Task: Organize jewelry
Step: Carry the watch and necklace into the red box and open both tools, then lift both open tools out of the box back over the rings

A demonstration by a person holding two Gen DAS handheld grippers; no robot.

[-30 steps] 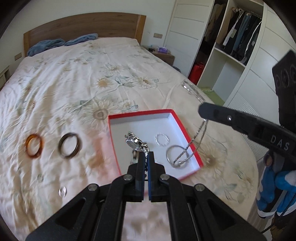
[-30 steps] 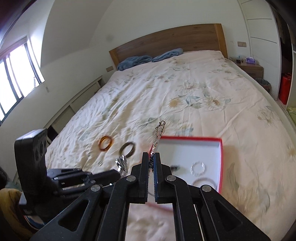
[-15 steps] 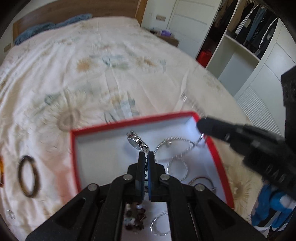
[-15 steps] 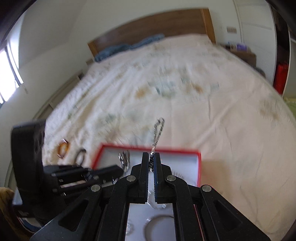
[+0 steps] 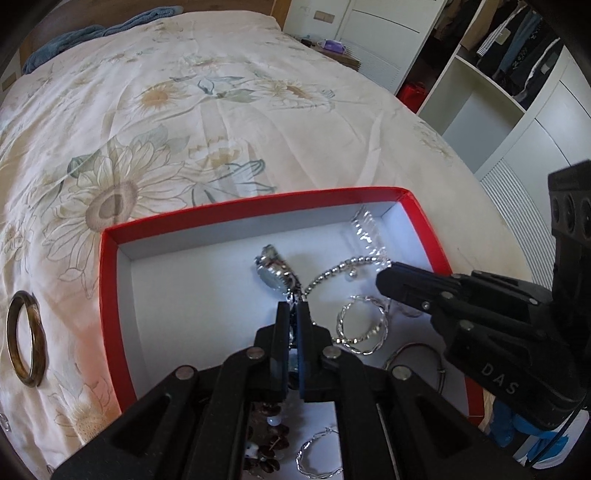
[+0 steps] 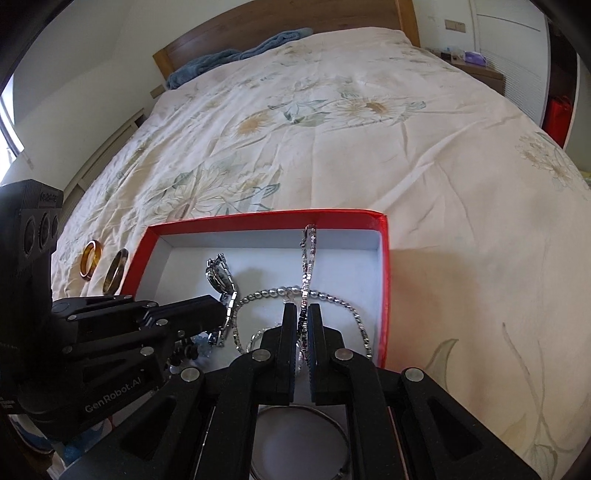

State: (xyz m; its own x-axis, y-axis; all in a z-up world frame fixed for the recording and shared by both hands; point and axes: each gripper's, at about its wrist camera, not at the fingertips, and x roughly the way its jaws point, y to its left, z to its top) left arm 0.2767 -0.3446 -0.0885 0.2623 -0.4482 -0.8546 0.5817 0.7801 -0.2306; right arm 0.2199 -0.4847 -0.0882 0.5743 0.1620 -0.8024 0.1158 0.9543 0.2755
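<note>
A red box with a white inside [image 5: 110, 280] [image 6: 384, 258] lies on the flowered bedspread. My left gripper [image 5: 293, 308] is shut on the band of a silver watch [image 5: 273, 271] [image 6: 219, 275], low inside the box. My right gripper [image 6: 303, 308] [image 5: 384, 280] is shut on a silver chain bracelet [image 6: 308, 258] that reaches to the box's far wall. Inside lie a beaded silver chain [image 5: 340, 269] [image 6: 266, 293], twisted silver hoops [image 5: 362, 325], a thin bangle [image 6: 303, 439] and dark beads [image 5: 267, 435].
A brown bangle [image 5: 27, 339] [image 6: 115, 271] and an amber bangle [image 6: 89, 258] lie on the bedspread left of the box. The bed's right edge [image 5: 480, 192] drops toward a wardrobe [image 5: 480, 85]. A wooden headboard [image 6: 280, 29] stands far behind.
Both grippers have come down over the box and lowered into it, each still holding its piece. The watch and the chain bracelet now hang inside the box.
</note>
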